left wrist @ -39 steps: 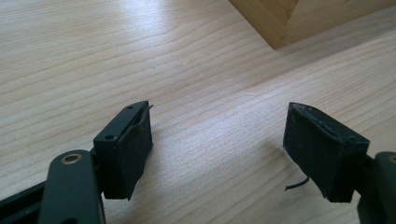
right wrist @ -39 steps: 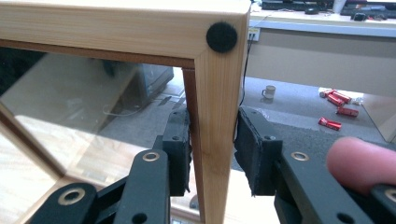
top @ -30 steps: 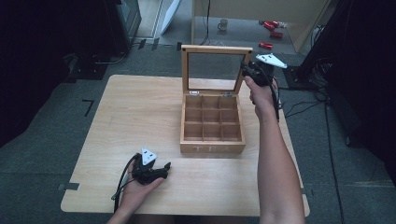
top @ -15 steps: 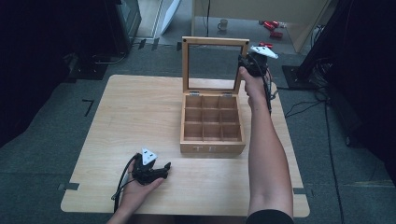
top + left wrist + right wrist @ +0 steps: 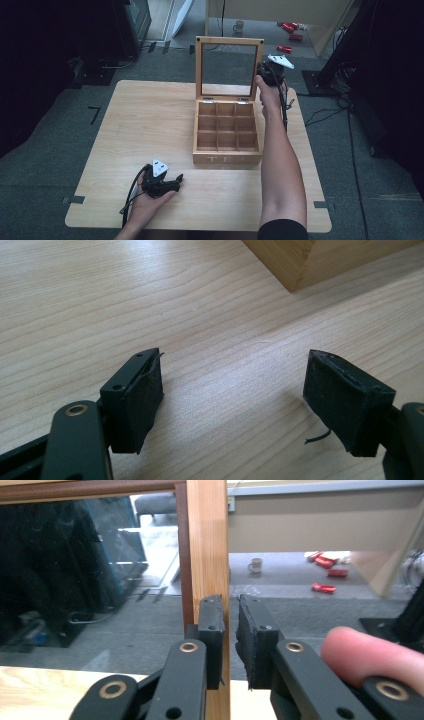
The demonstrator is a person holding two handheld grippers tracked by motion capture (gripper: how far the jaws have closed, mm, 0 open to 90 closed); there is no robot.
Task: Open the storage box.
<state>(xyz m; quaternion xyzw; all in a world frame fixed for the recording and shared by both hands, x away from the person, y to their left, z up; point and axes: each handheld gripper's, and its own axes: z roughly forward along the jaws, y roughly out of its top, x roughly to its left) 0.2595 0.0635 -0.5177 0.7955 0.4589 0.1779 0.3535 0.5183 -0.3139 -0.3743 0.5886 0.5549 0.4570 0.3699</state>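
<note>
Wooden compartment box (image 5: 227, 134) sits open on the table (image 5: 150, 120); its glass lid (image 5: 229, 67) now stands upright, raised further than before. Beside the lid's edge is the right gripper (image 5: 230, 630), nearly clenched, gripping nothing visible. Near the box's corner, the left gripper (image 5: 235, 400) rests released.

A light wooden box (image 5: 226, 134) sits on the right half of the table, its front wall facing the person — a three-by-three grid of square compartments inside, all showing bare wood. Its hinged lid (image 5: 229, 67) stands upright at the back edge — a wooden frame around a clear pane, held on by two small metal hinges. The lid's right frame post (image 5: 206, 545) is plain pale wood.
</note>
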